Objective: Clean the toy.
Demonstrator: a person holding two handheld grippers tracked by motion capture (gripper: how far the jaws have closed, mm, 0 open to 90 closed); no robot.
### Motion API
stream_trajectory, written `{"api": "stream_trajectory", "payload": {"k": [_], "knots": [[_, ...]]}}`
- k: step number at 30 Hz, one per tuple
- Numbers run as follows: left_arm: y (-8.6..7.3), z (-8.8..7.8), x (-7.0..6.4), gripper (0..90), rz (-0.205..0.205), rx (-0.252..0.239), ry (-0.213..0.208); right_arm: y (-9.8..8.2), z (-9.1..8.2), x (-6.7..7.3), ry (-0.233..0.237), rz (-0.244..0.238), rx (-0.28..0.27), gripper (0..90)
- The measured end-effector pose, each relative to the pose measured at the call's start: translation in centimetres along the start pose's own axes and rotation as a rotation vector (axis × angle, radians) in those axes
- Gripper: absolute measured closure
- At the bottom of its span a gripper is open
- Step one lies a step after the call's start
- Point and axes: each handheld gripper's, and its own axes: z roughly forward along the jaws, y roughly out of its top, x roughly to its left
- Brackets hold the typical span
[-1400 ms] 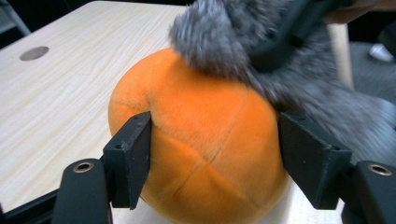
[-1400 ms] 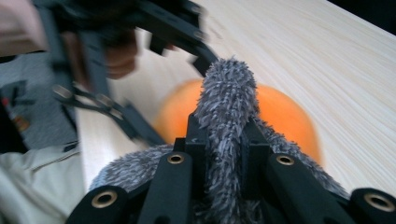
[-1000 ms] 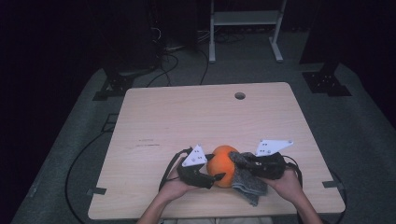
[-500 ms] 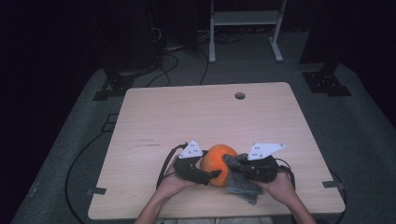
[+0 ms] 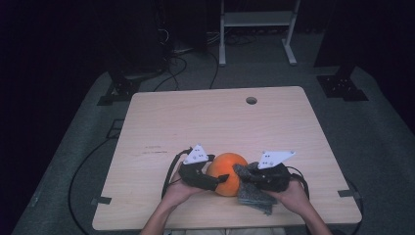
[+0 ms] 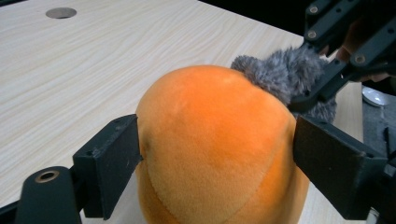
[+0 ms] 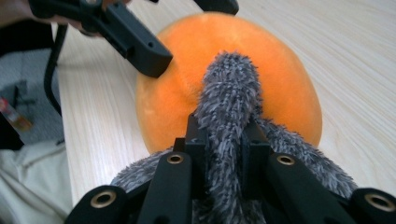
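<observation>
Left hand: comes in from the bottom edge in the high view, wrist low on the surface point(image 5: 161, 127), left gripper point(image 5: 211, 179) aimed inward at the orange plush ball point(image 5: 227, 170).
Left fingers: they straddle the orange plush ball in the left gripper view; the left finger point(image 6: 109, 165) sits right against its flank, the right finger point(image 6: 336, 163) just beside the other flank. The jaws have just been opening with the ball between them, so the hold reads as released, not clenched.
Right hand: also in from the bottom, angled inward, right gripper point(image 7: 223, 140) pointing at the ball from the opposite side.
Right fingers: clenched tight on a bunched strip of the grey fuzzy cloth point(image 7: 229, 107), which pokes out past the tips and lies against the ball.
Orange plush ball: sits on the surface near the person's edge, between the two grippers, touching the grey fuzzy cloth.
Grey fuzzy cloth: the rest of it spreads on the surface under the right gripper, beside the ball.
Count: one ball, one cloth, two grippers, two hands.
Surface: pale wood, one round hole point(image 5: 251, 100) near the far edge.
</observation>
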Motion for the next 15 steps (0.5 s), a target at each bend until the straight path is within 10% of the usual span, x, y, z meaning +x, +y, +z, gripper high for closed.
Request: {"api": "stream_trajectory", "payload": {"k": [4,8,15], "knots": [[-0.5,0.1,-0.5,33.6,0.07,0.026,0.028,-0.5,-0.5,-0.7,-0.009,0.015,0.037,76.8],[-0.6,0.3,-0.9,33.5,0.102,0.022,0.018,0.4,-0.9,-0.6,0.009,0.041,-0.052,76.7],[0.1,0.4,-0.1,16.7,0.0,0.005,-0.01,0.4,0.4,0.4,0.066,0.015,-0.04,76.7]]}}
